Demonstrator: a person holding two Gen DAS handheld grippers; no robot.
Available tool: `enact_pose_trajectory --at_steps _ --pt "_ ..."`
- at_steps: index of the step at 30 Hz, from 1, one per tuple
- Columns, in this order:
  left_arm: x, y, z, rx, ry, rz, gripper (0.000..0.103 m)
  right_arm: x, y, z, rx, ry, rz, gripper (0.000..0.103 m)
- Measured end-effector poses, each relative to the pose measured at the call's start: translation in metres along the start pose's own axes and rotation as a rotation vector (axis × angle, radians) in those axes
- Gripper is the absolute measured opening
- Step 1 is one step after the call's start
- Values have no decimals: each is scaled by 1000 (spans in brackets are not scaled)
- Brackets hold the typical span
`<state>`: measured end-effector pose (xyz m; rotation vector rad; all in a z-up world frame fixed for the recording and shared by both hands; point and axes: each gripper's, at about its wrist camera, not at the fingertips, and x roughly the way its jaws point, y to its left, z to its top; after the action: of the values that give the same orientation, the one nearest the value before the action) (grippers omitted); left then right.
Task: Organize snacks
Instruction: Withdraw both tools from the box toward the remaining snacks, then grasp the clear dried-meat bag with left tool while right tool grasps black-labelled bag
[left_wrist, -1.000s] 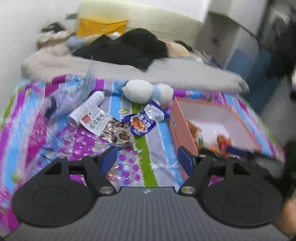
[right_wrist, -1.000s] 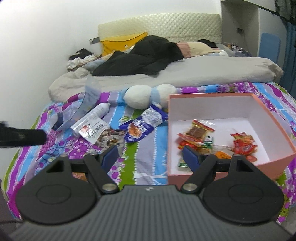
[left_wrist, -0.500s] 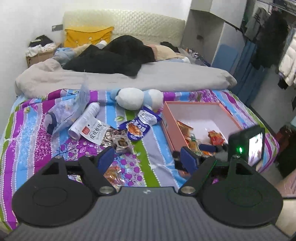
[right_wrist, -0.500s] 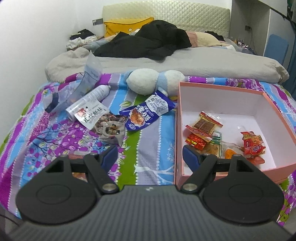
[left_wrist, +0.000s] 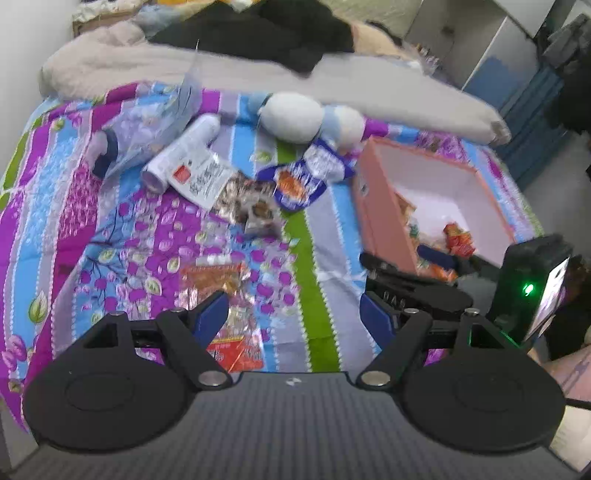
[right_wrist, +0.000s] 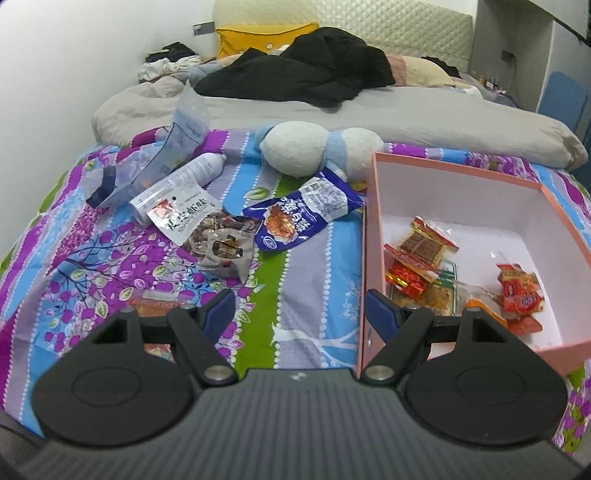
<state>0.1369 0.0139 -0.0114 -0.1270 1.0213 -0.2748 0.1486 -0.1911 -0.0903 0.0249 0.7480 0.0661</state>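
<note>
Left gripper (left_wrist: 293, 314): jaws spread wide, nothing between the blue pads, hovering over the near end of the bedspread (left_wrist: 66, 236). Directly ahead of its left finger lies a red-and-clear snack packet (left_wrist: 221, 295), flat on the cover, partly hidden by the finger. Right gripper (right_wrist: 299, 310): jaws likewise wide apart and empty, its right finger in front of the near left corner of the pink box (right_wrist: 461, 173), its left finger over the bedspread. In the left view the right gripper's body shows at the right edge, with a green light and a small lit screen, beside the box's near side. The box stands open on the right side of the bed, white inside, holding several small red and orange wrapped snacks (right_wrist: 421, 247) clustered toward its near half; more red ones (right_wrist: 521, 291) lie further right inside it. Loose on the cover left of the box: a blue snack bag (right_wrist: 299, 214) just beside the box's far left corner, a grey-brown snack pouch (right_wrist: 225, 247) near it, a white-labelled packet (right_wrist: 184, 218) touching that pouch, a white bottle (right_wrist: 184, 177) lying on its side behind the packet, and a clear plastic bag (right_wrist: 162, 158) standing partly upright at far left. A white-and-blue plush toy (right_wrist: 317, 151) lies behind the blue bag. Beyond: grey duvet (right_wrist: 406, 110), black clothing (right_wrist: 314, 74), yellow pillow (right_wrist: 258, 31). The left view is motion-blurred; fine print unreadable.
</note>
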Motion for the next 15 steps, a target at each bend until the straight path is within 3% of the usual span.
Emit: enact_pose_trajectory --at_steps 5,12,15 --pt "22 -6 -5 16 86 13 82 11 -2 2 -6 10 4 78" --pt "51 7 -1 42 112 92 82 30 2 3 -37 16 8 78" --pt "58 10 1 100 90 112 83 39 2 5 -32 29 16 78"
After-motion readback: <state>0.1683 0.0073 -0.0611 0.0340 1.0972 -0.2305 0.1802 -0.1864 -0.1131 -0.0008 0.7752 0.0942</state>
